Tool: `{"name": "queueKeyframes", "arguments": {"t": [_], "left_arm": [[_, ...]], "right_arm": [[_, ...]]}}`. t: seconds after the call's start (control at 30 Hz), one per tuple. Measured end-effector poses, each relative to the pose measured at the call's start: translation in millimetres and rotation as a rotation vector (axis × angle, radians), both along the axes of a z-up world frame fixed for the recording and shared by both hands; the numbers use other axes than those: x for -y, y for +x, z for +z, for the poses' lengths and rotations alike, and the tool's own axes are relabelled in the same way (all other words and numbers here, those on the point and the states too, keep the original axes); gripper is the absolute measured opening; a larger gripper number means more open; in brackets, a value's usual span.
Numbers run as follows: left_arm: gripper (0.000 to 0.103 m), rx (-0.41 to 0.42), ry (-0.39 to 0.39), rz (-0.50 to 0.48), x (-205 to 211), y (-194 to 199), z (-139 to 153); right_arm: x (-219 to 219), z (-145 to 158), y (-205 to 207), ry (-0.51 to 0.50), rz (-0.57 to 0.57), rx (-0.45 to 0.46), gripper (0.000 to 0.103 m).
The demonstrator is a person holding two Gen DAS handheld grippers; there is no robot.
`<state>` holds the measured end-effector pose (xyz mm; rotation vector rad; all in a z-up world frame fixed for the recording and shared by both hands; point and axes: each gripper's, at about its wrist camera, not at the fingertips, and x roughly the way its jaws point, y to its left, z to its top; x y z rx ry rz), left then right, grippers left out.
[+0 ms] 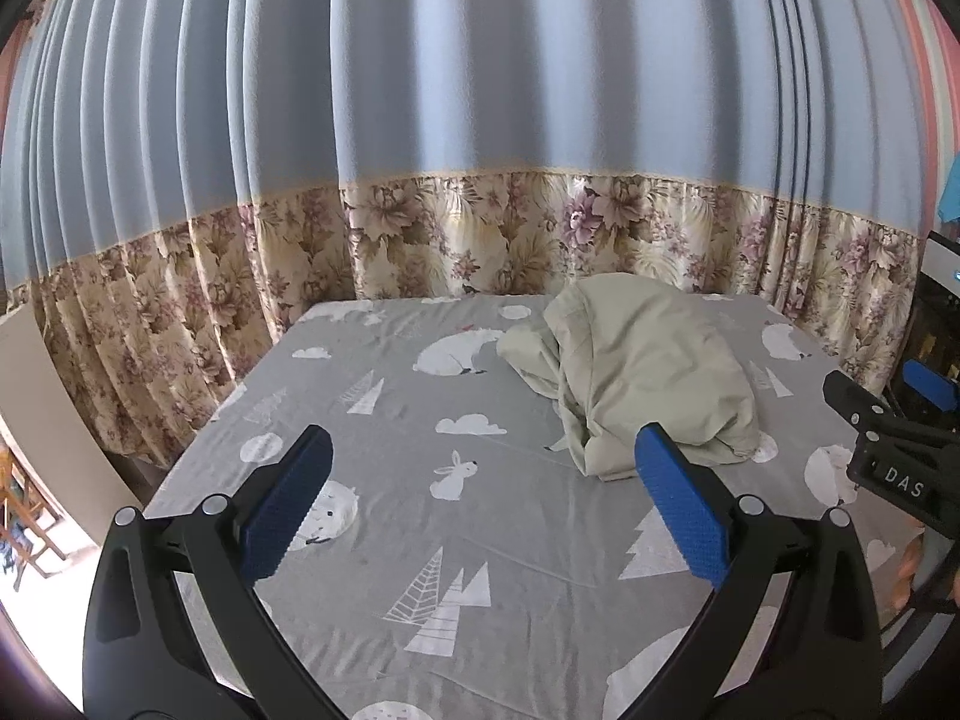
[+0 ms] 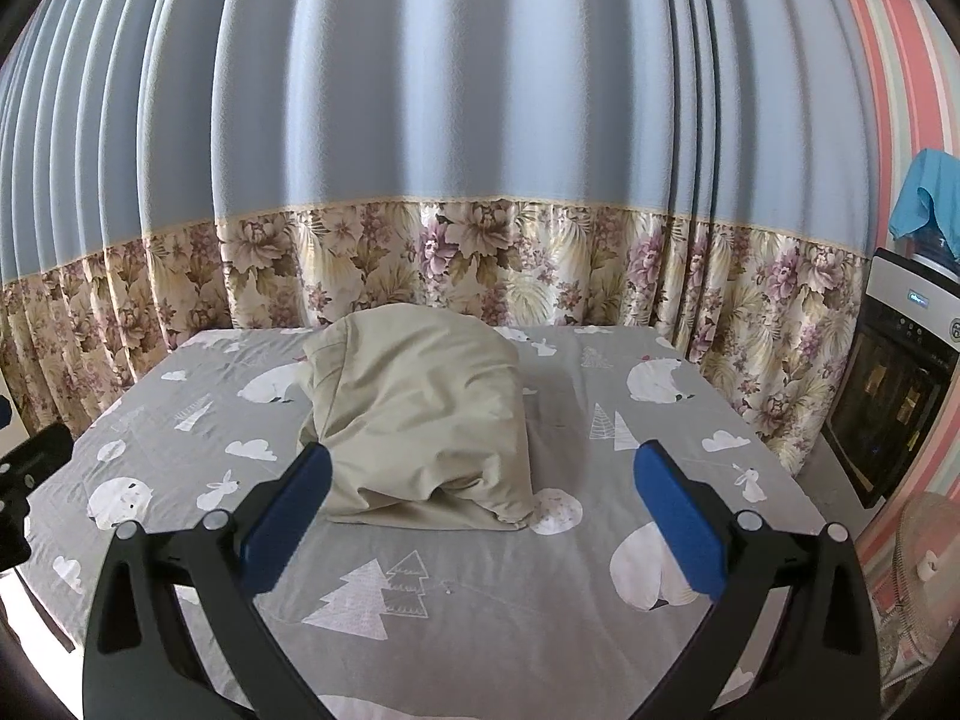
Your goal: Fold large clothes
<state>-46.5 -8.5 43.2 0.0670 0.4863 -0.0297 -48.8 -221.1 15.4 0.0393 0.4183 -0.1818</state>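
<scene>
Crumpled pale beige cloth garment (image 2: 420,420) heaped toward far edge of grey animal-print bed sheet (image 2: 480,630) — untouched. Left gripper (image 1: 483,501), right gripper (image 2: 483,510) hovering near edge, jaws spread wide, empty.

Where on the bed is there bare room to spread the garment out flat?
The near half of the bed is bare, from the garment to both open grippers, left and right. The strip between garment and left curtain is free too. The far right corner, around the heap, is crowded.
</scene>
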Motion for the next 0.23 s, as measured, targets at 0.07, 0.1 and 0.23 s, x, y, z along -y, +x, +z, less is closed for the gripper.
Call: {"name": "queueKeyframes", "arguments": {"t": [0.07, 0.1, 0.23], "left_arm": [[0.100, -0.002, 0.008, -0.006, 1.4, -0.3, 0.1], [0.100, -0.005, 0.009, -0.009, 2.2, 0.5, 0.2], [0.100, -0.028, -0.008, -0.019, 2.0, 5.6, -2.3]], "right_arm": [[0.0, -0.4, 0.9, -0.001, 0.001, -0.001, 0.101], [-0.6, -0.4, 0.8, 0.001, 0.000, -0.001, 0.101], [0.0, -1.1, 1.2, -0.001, -0.002, -0.001, 0.101]]}}
